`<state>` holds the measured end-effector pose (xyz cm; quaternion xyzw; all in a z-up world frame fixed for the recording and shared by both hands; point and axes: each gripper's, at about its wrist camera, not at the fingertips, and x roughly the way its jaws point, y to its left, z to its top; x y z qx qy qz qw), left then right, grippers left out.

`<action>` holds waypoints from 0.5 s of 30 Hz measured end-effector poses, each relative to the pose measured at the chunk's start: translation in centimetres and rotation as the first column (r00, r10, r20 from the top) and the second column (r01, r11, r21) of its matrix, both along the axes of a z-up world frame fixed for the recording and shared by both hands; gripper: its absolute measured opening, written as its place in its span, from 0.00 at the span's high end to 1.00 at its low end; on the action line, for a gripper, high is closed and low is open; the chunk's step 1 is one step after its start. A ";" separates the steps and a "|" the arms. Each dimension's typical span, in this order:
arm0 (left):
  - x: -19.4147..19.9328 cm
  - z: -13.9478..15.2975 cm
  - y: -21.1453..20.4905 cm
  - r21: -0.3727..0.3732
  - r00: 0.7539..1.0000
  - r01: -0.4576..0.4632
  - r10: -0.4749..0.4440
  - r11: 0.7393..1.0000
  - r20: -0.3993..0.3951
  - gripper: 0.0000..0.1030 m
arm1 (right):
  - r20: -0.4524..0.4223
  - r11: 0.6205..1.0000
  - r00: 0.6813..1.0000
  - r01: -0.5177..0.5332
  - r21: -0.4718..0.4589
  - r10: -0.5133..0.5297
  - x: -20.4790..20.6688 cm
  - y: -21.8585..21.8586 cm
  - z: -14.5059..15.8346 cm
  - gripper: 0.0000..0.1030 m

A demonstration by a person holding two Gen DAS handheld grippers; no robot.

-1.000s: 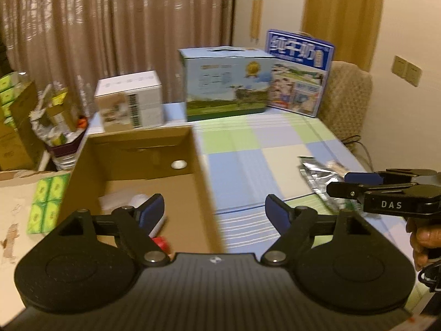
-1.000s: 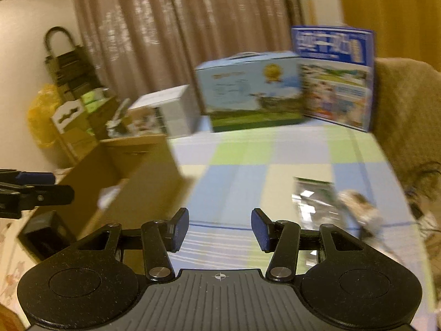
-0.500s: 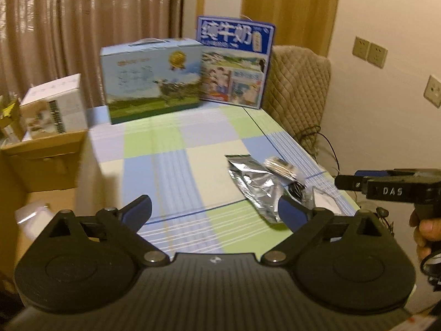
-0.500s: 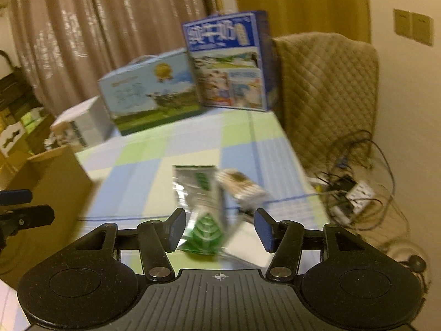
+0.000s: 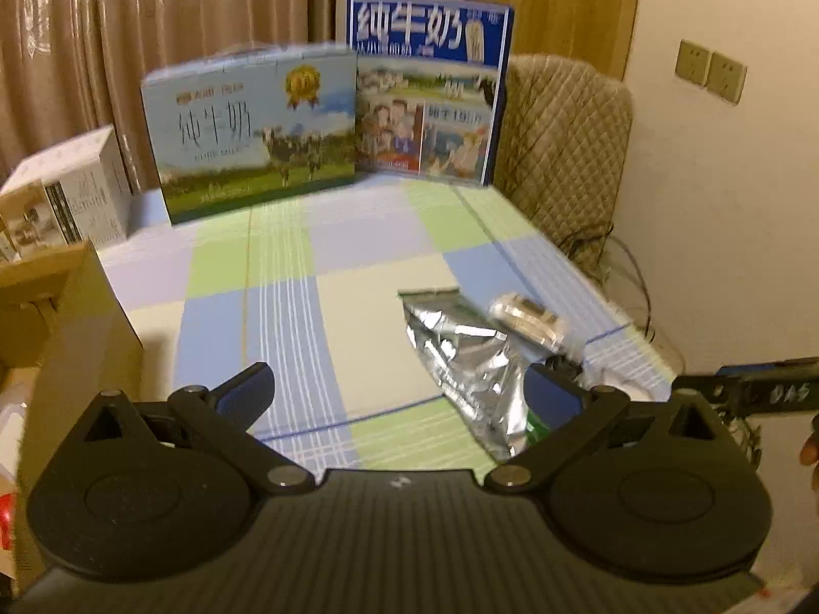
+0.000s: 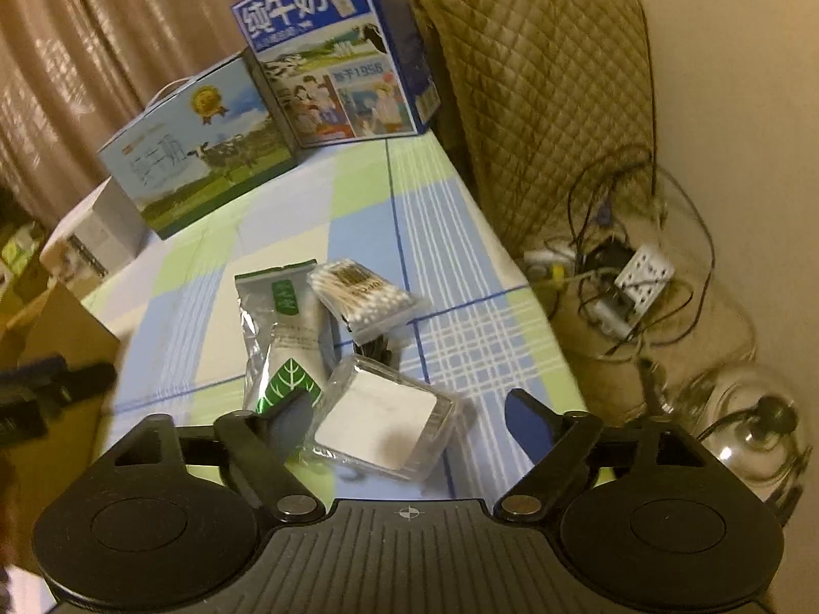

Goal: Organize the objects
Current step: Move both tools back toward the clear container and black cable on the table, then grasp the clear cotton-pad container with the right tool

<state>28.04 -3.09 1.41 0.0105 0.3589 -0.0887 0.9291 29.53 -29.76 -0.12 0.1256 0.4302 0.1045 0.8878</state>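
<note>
A silver foil pouch [image 5: 471, 358] with a green leaf print [image 6: 284, 327] lies on the checked tablecloth [image 5: 286, 307] near its right edge. A pack of cotton swabs [image 6: 361, 297] rests beside it, and a clear plastic box with a white insert [image 6: 384, 419] lies nearest. My right gripper [image 6: 409, 414] hovers over that box, jaws opening on either side of it with no pad pressing on it. My left gripper [image 5: 399, 389] is also opening, nothing between its fingers, and the pouch is just ahead of its right finger. An open cardboard box [image 5: 77, 332] stands at the left.
Two milk cartons [image 5: 251, 128] [image 5: 430, 87] and a white box [image 5: 66, 189] line the table's far edge. A quilted chair [image 5: 558, 148] stands at the right. On the floor beyond the table edge are tangled cables with a power strip [image 6: 640, 276] and a glass vessel [image 6: 757, 424].
Both grippers swung right, away from the cardboard box and down toward the pile of small items. Both sets of jaws spread wider, the right one most in the last half second.
</note>
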 end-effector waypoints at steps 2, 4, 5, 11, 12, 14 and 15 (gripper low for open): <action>0.4 -0.8 -0.1 -0.003 1.000 -0.003 0.003 1.000 -0.022 0.01 | -0.022 1.000 1.000 0.006 0.013 -0.006 0.6 0.2 -0.5 0.21; 0.9 -1.3 -0.2 0.004 1.000 -0.004 0.004 1.000 -0.026 0.01 | -0.047 1.000 0.999 -0.001 0.016 0.002 1.1 0.8 -1.2 0.21; 1.1 -1.5 -0.2 0.006 1.000 -0.007 0.007 1.000 -0.026 0.01 | -0.055 1.000 0.998 -0.008 0.015 0.009 1.4 1.1 -1.4 0.21; 1.5 -2.6 0.2 -0.039 0.997 -0.017 0.015 0.999 -0.071 0.01 | -0.091 0.999 0.995 -0.031 -0.044 0.027 2.7 2.8 -3.6 0.21; 1.6 -2.7 0.2 -0.038 0.997 -0.017 0.015 0.999 -0.075 0.01 | -0.094 0.999 0.995 -0.026 -0.035 0.022 2.8 2.7 -4.0 0.21; 1.6 -2.7 0.2 -0.033 0.997 -0.018 0.016 0.999 -0.074 0.01 | -0.108 1.000 0.994 -0.009 -0.012 0.008 3.2 2.6 -4.5 0.21; 1.6 -2.7 0.3 -0.034 0.997 -0.019 0.016 0.999 -0.074 0.01 | -0.115 1.000 0.993 -0.001 -0.002 0.001 3.3 2.6 -4.7 0.21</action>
